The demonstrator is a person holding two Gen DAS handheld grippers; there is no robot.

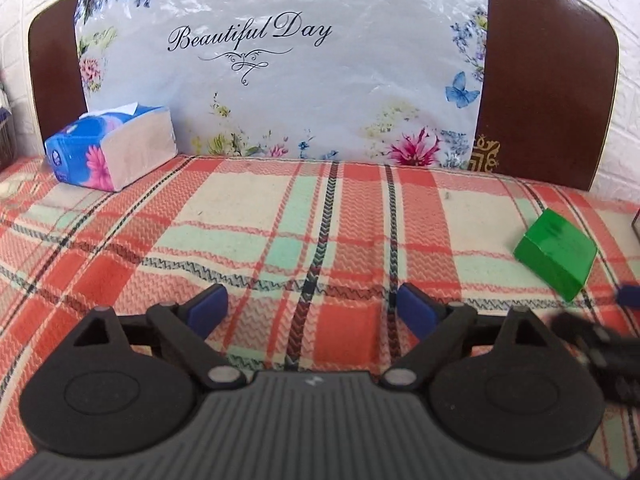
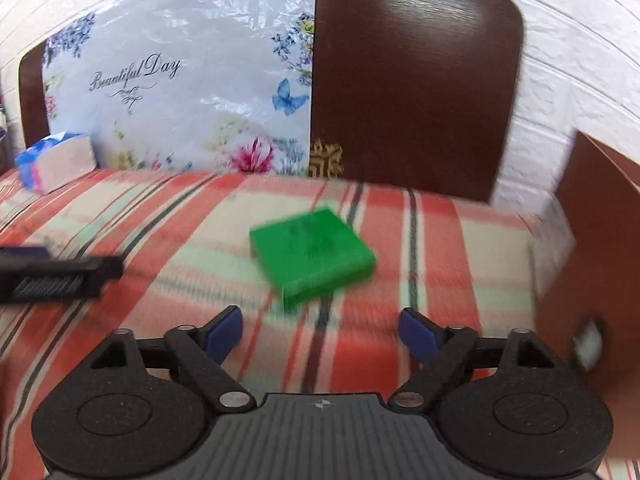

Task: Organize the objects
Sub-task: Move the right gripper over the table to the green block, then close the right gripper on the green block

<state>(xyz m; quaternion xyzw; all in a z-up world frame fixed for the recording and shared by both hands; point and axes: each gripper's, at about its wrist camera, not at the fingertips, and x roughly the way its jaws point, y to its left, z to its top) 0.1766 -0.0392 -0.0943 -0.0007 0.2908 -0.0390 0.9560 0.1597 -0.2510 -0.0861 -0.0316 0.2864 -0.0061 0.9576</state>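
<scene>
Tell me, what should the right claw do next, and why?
Probably ease forward over the green box. The right claw is open and empty, and the box lies flat on the plaid blanket just ahead of its fingertips, untouched.

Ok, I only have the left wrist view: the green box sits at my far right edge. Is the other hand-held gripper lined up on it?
Observer: Yes. In the right wrist view the green box lies just ahead of the right hand-held gripper, slightly left of centre between its open fingers, not touched.
Operator: Anything past the box on that side?
Observer: A brown panel stands at the right, beyond the edge of the plaid blanket.
Operator: And where is my gripper from there?
Observer: The left hand-held gripper shows side-on at the left, well apart from the box.
</scene>
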